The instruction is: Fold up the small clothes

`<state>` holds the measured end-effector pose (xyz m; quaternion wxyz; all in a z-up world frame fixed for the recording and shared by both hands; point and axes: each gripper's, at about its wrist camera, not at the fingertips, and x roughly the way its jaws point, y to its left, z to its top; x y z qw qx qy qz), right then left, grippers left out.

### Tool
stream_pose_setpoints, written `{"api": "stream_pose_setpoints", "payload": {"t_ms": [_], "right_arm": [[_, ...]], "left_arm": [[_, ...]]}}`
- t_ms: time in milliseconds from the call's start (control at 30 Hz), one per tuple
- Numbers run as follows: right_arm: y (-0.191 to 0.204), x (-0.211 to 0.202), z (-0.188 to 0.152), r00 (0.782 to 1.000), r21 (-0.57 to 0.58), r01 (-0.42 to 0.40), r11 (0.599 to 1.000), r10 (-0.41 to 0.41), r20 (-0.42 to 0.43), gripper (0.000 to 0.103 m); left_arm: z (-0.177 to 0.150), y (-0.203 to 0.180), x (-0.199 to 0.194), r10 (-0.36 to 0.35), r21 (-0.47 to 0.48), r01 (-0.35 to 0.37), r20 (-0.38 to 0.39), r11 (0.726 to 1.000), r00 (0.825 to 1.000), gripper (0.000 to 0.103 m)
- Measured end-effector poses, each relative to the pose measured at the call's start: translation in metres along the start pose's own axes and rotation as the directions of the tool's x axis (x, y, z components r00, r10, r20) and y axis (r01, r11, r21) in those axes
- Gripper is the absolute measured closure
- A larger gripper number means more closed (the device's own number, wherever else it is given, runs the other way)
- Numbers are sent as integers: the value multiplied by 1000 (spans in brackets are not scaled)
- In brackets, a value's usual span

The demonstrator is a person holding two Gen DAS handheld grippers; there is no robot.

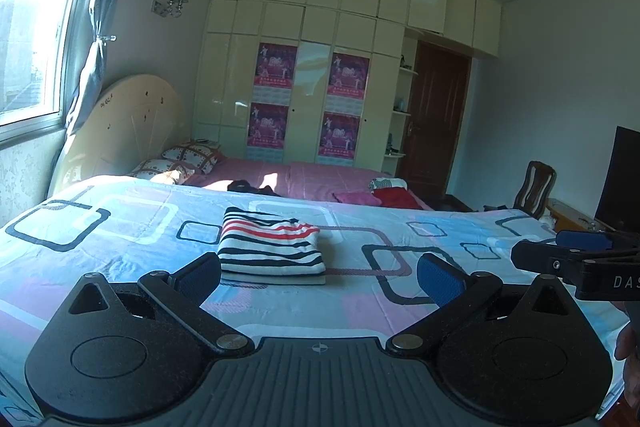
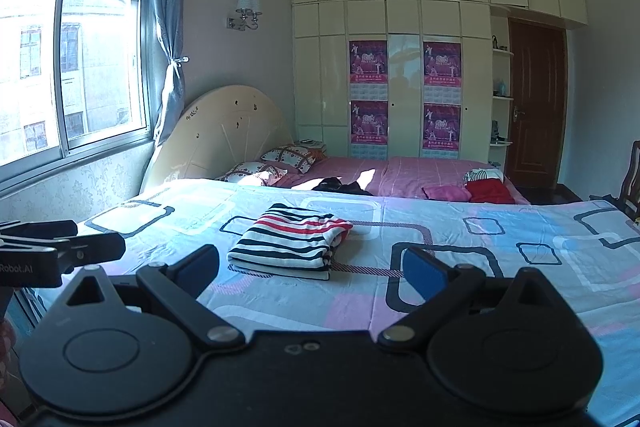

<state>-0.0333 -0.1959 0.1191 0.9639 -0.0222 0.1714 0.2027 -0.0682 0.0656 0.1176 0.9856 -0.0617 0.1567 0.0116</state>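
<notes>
both grippers are just hovering low over the near edge of the bed, side by side and level, pointing across the mattress toward the white wardrobe wall (image 2: 400, 27). the left black two-finger gripper with blue pads (image 1: 320, 273) has its jaws spread wide with nothing between them. same deal with the right black two-finger gripper with blue pads (image 2: 312, 267), wide apart and empty.

the folded white top with black and red stripes (image 1: 270, 245) sits as a neat rectangle on the pale blue and pink quilt with dark square outlines (image 1: 120, 227), a bit ahead of both grippers, not touching either. its long axis runs roughly away from the grippers toward the wardrobe, stripes going crosswise, and a thinner layer pokes out under the near edge.

further back on the pink sheet (image 2: 420, 171) there's a small pile of red, pink and striped clothes (image 2: 480, 187) and a dark crumpled thing (image 2: 340, 185), too small to make out. the hands holding the grippers are mostly out of view.
</notes>
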Motion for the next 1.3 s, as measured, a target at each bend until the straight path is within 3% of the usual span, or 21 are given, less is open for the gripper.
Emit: {"api": "stream_pose_setpoints", "payload": {"t_ms": [933, 1300], "right_arm": [[-2, 6, 1, 1000, -9, 7, 1000, -7, -9, 5], [-2, 10, 1, 1000, -12, 0, 1000, 0, -18, 5]], "left_arm": [[0, 1, 9, 15, -15, -15, 12, 1000, 1000, 0], [-1, -2, 15, -14, -16, 14, -1, 1000, 1000, 0]]}}
